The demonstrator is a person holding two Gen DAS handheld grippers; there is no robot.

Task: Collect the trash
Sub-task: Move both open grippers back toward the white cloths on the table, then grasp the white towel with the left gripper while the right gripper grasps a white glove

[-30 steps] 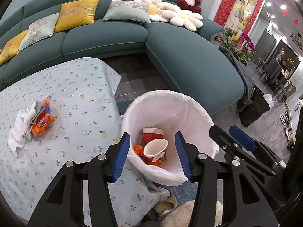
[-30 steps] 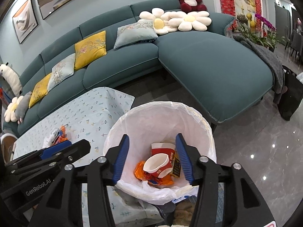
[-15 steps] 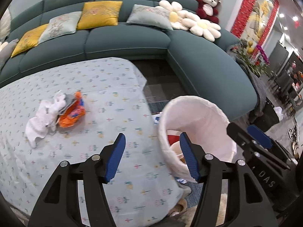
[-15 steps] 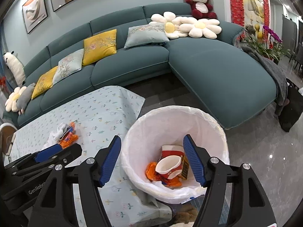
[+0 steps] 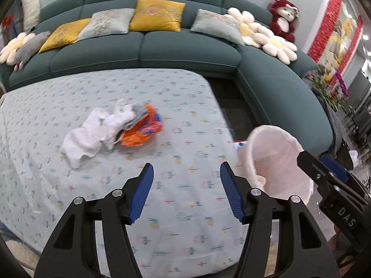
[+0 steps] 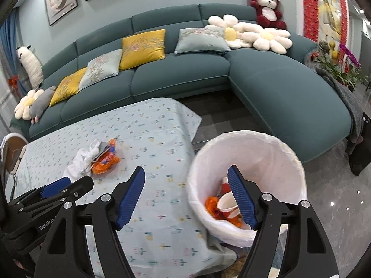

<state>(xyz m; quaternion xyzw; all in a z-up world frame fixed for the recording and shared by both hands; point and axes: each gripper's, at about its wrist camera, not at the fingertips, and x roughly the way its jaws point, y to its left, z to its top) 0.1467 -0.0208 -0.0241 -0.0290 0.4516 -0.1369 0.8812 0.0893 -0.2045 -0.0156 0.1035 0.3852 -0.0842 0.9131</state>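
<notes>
An orange snack wrapper (image 5: 142,131) lies on the table beside crumpled white tissue (image 5: 97,132); both also show in the right wrist view, wrapper (image 6: 105,161) and tissue (image 6: 81,159). A bin with a white liner (image 6: 273,153) stands off the table's right end and holds a red-and-white paper cup (image 6: 226,205) and orange wrapper scraps (image 6: 212,206). My left gripper (image 5: 186,172) is open and empty over the table, short of the trash pile. My right gripper (image 6: 186,176) is open and empty, straddling the bin's left rim.
The table has a pale patterned cloth (image 5: 180,97). A teal corner sofa (image 6: 180,74) with cushions and a red plush bear (image 6: 266,9) curves behind. Glossy floor (image 6: 336,203) lies right of the bin. The bin's edge shows in the left wrist view (image 5: 278,157).
Both grippers have swung left, away from over the bin toward the table. The wrapper and tissue now sit nearer the centre of the left wrist view. Both stay open and empty.
</notes>
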